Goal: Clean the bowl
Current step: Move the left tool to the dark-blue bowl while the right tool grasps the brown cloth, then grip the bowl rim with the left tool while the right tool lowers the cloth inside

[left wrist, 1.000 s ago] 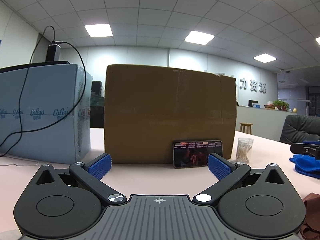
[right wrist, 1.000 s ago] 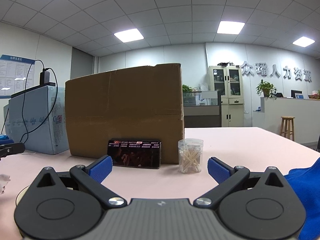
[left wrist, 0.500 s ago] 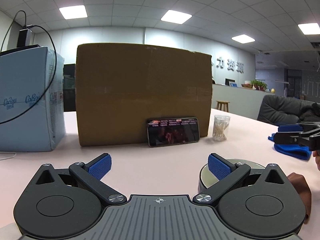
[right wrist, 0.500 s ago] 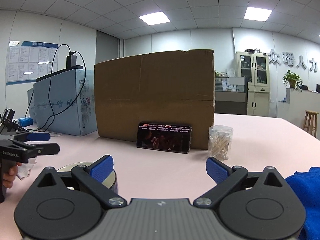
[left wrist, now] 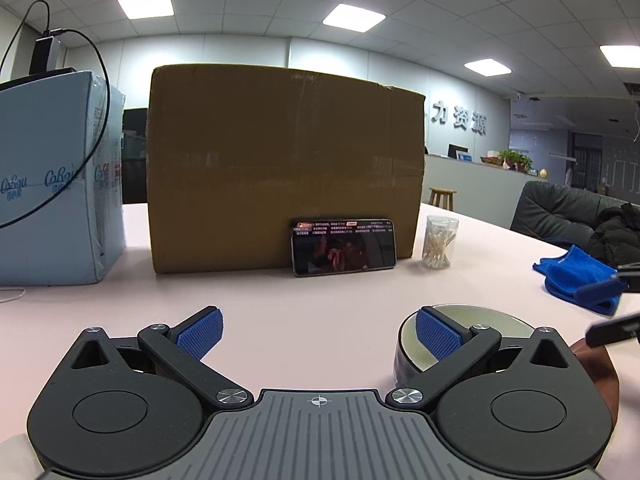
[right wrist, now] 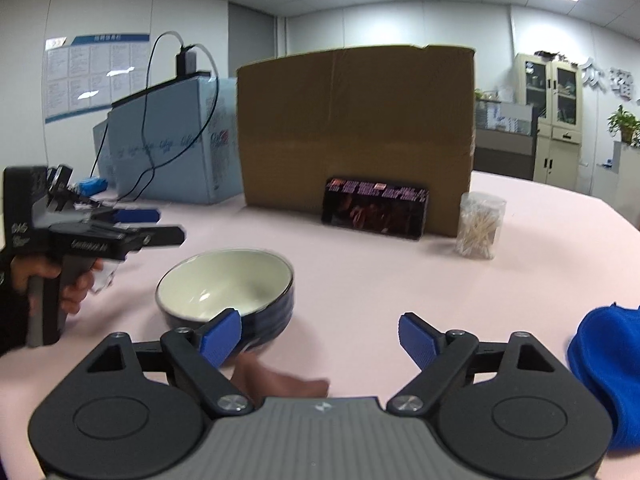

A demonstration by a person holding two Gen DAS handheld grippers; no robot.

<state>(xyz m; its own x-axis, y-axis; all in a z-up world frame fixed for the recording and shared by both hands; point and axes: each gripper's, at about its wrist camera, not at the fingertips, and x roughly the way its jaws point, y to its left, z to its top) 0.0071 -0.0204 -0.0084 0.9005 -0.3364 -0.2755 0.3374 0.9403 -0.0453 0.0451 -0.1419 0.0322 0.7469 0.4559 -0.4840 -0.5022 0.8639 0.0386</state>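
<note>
Blue-padded right tool (right wrist: 320, 338) stands apart, its jaws closing with nothing between, aimed between bowl (right wrist: 226, 286) and blue cloth (right wrist: 608, 376) on the pink desk (right wrist: 380, 280). Left tool (left wrist: 318, 332) gapes empty beside the bowl, likely to steady it.

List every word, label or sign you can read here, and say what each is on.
"力资源": raised characters on the back wall.
"CoRou": brand on the pale blue carton, spelling uncertain.
Phone screen: text too small to read.
Wall notice board: blurred, unreadable.
Left gripper: side lettering blurred.
</note>
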